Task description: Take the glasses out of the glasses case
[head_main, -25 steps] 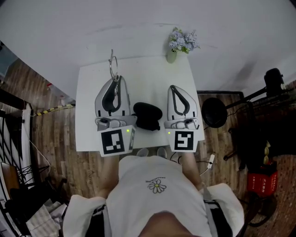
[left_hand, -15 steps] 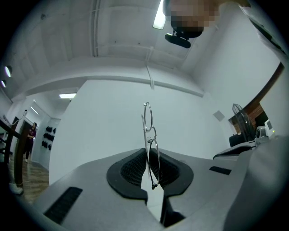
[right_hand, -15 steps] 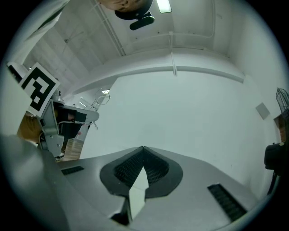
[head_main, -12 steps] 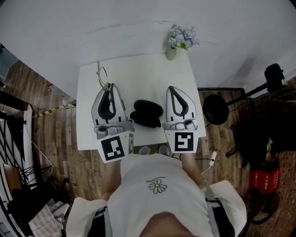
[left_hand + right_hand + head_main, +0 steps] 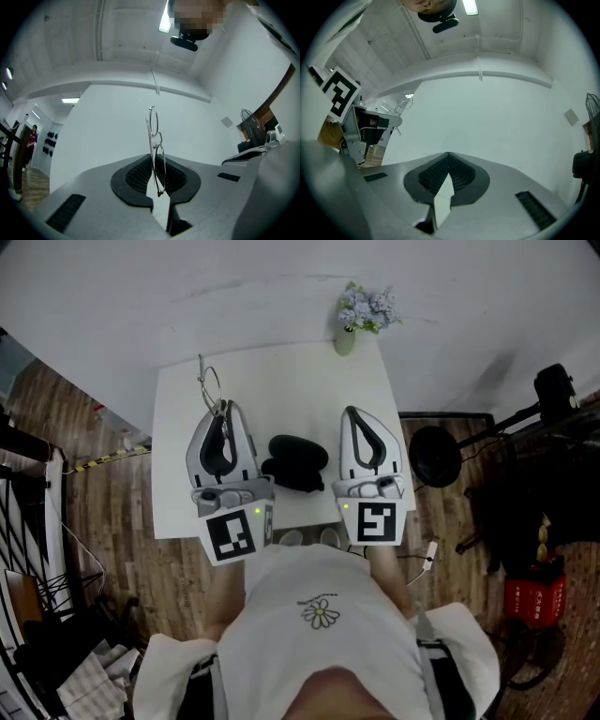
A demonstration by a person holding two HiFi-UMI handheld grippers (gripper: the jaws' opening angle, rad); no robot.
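My left fingers clamp the thin wire-framed glasses, already outside the black oval case; my right fingers are together, empty.

Head view steeply down over table; gripper views upward along jaws.

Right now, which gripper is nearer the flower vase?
Right. The right gripper sits below the flower vase in the head view, nearly in line with it. The left gripper is farther off across the table to the left, shut on the glasses.
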